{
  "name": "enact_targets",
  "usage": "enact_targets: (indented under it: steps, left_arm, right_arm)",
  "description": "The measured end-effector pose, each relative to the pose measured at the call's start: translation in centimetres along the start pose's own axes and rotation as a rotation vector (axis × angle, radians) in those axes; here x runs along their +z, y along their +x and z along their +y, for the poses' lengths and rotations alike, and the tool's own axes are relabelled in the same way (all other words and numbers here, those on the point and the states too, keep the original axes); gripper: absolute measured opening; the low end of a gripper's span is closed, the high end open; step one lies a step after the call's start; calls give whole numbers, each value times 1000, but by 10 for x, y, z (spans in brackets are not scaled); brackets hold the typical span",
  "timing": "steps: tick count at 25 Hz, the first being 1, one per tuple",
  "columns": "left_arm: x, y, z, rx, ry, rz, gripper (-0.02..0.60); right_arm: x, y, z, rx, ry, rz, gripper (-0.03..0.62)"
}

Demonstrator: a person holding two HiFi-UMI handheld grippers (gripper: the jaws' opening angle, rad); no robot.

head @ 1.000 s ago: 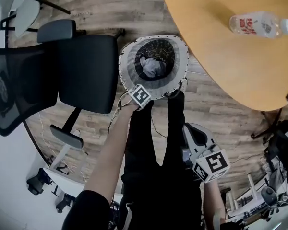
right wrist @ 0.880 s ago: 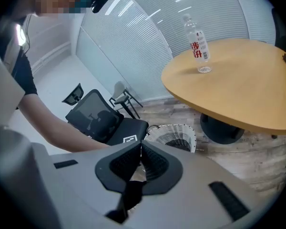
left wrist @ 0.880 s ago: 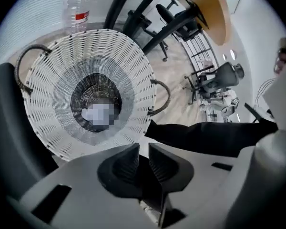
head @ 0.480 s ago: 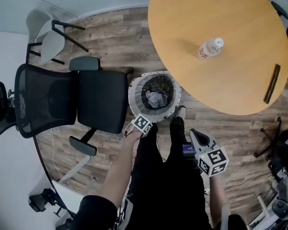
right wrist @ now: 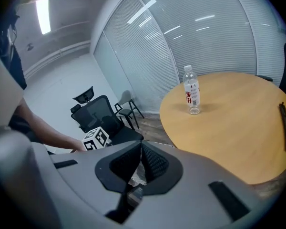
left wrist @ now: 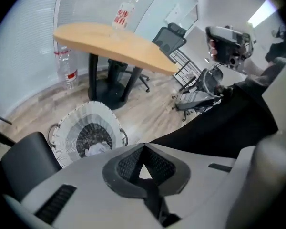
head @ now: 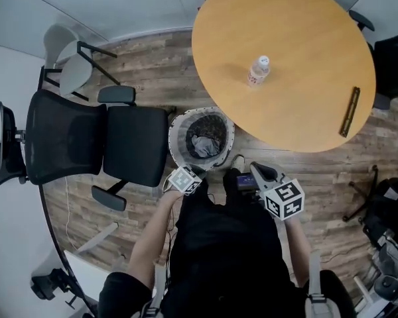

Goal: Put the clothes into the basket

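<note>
Evidently, basket (head: 177,134): already holding the clothes (head: 202,144).
Left gripper (left wrist: 143,148): resting pressed together, carrying nothing.
Right gripper (right wrist: 140,149): likewise pressed together, empty.

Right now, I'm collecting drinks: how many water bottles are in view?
2. One bottle stands on the round table; a second bottle stands on the floor by the wall, shown only in the left gripper view. Others may be hidden.

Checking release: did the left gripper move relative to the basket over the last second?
Yes. The left gripper was over the near rim of the basket; now it sits just off it, pulled back toward the person.
</note>
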State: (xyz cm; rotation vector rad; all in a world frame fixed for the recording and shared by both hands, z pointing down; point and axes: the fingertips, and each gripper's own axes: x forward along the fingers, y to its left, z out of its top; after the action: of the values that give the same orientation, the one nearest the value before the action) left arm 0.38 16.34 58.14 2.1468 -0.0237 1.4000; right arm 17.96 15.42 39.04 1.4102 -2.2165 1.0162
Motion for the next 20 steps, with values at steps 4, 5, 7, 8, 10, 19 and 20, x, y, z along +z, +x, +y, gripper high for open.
enact_targets:
  steps: [4, 5, 7, 8, 10, 19, 20]
  left_arm:
    - [33, -33, -24, 35, -13, -163, 12]
    - [40, -41, -30, 41, -34, -209, 12]
    - [57, -60, -43, 46, -71, -310, 12]
    - [66, -69, -50, 45, -88, -365, 12]
    - [82, -90, -64, 44, -116, -470, 12]
    - [155, -190, -112, 38, -92, -875, 12]
    - [161, -200, -116, 48, -68, -905, 12]
  right_arm:
    - [18, -7, -8, -4, -9, -42, 17]
    - [23, -10, -7, 2, -12, -55, 17]
    - [33, -15, -2, 27, -12, -81, 17]
    - [36, -18, 0, 43, -8, -92, 17]
    - [37, -23, 3, 67, 8, -103, 17]
    - [38, -53, 2, 81, 36, -162, 17]
    - [42, -55, 3, 81, 35, -174, 17]
